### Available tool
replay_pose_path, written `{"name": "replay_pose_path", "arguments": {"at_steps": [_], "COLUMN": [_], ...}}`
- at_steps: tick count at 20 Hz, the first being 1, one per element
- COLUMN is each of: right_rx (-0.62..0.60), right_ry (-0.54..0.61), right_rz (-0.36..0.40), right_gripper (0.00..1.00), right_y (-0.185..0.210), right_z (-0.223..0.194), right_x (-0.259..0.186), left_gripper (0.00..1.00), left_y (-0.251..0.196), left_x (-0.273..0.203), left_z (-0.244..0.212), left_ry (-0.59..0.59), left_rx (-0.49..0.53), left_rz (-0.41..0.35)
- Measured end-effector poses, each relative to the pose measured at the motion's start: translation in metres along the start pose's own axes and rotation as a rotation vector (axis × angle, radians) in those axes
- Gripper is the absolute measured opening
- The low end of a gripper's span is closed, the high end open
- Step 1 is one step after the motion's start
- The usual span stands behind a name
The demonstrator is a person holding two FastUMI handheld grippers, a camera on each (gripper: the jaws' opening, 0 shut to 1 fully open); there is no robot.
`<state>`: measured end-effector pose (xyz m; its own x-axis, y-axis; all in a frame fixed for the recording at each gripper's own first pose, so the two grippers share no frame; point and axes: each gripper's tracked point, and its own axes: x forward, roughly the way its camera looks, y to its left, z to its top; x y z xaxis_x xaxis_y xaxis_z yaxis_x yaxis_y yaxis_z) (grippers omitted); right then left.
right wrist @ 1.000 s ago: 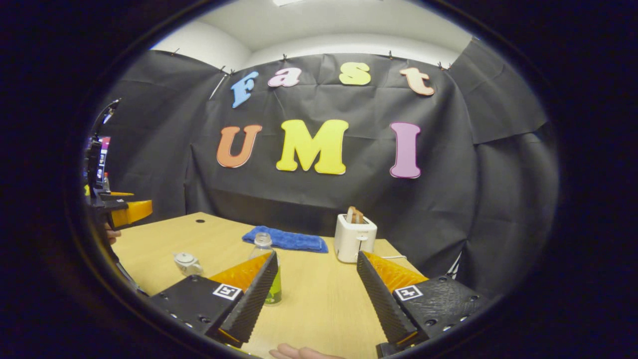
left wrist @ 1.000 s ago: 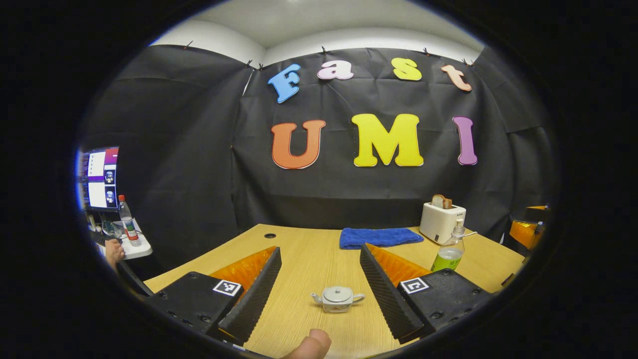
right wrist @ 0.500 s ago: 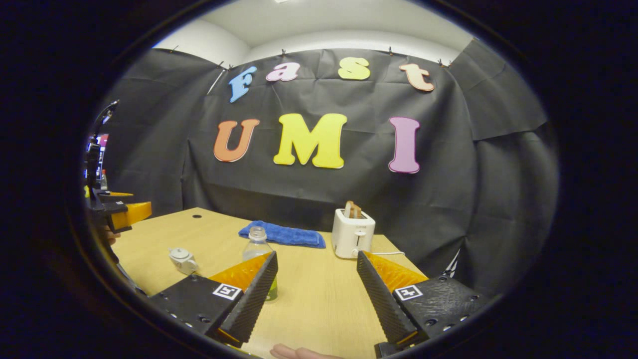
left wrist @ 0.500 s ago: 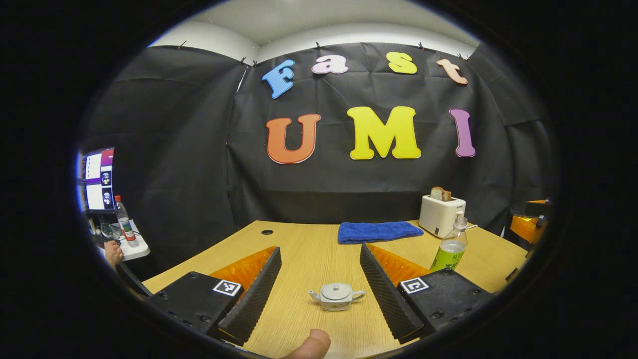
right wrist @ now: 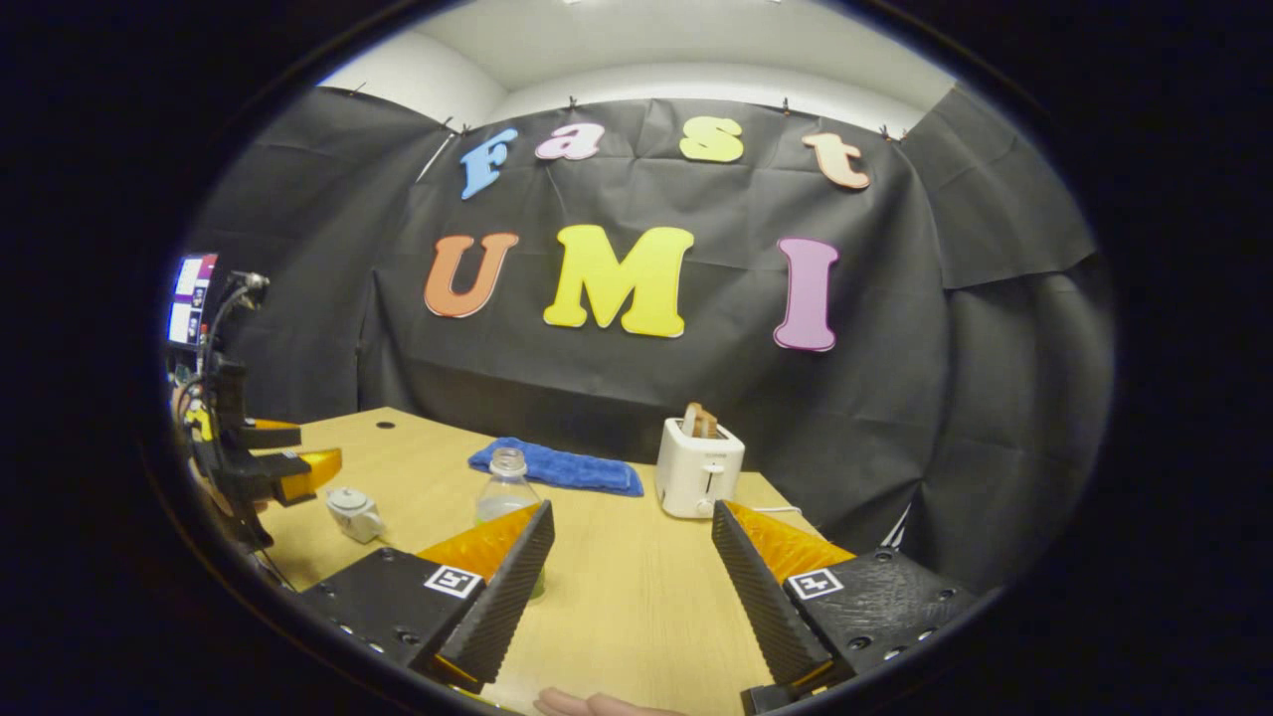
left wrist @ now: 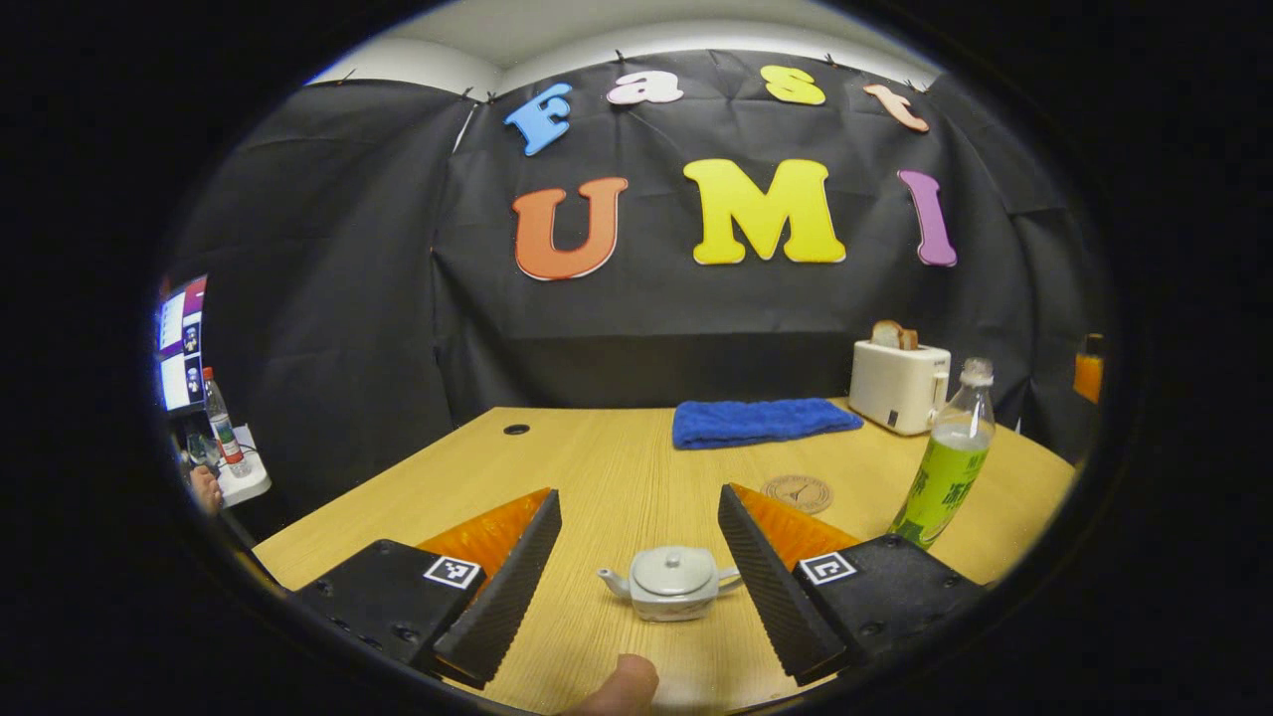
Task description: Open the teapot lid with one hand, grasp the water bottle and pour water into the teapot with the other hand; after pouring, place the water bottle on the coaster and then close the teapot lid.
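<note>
Left gripper view showed the left gripper (left wrist: 636, 582) spread wide with nothing in it, its fingers flanking the teapot (left wrist: 672, 584), which sat on the table (left wrist: 607, 467) with its lid (left wrist: 673, 570) on. The coaster (left wrist: 797, 492) lay beyond, near the blue towel (left wrist: 761, 422), and the water bottle (left wrist: 945, 471) stood off to the right by the toaster (left wrist: 898, 386). To lift the lid cleanly, I judged the fingers should drop straight over the small knob and close gently, so the light pot does not skid. The knob was too small to read clearly, and the teapot's handle was hidden behind one finger.

Right gripper view showed the right gripper (right wrist: 632, 587) equally wide apart and holding nothing. The bottle (right wrist: 507, 497) stood just behind its left finger, its lower half covered. The teapot (right wrist: 353, 512) sat farther left, close beside the other gripper (right wrist: 283, 475). The bottle's mouth looked uncapped, though I could not be sure.
</note>
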<state>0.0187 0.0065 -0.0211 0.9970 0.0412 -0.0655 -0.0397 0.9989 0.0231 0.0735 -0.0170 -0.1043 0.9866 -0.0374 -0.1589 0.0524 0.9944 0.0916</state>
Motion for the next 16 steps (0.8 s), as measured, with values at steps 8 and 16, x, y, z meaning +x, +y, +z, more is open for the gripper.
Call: {"name": "replay_pose_path", "arguments": {"at_steps": [8, 16], "right_rx": [0.059, 0.045], "right_ry": [0.007, 0.051], "right_rz": [-0.016, 0.01], "right_gripper": [0.95, 0.97], "right_y": [-0.001, 0.016], "right_z": [-0.003, -0.019], "right_x": [0.007, 0.016], "left_gripper": [0.97, 0.65], "left_y": [-0.013, -0.019], "left_x": [0.022, 0.028], "left_z": [-0.038, -0.043], "left_ry": [0.106, 0.08], "left_rx": [-0.091, -0.063], "left_rz": [-0.041, -0.066]}}
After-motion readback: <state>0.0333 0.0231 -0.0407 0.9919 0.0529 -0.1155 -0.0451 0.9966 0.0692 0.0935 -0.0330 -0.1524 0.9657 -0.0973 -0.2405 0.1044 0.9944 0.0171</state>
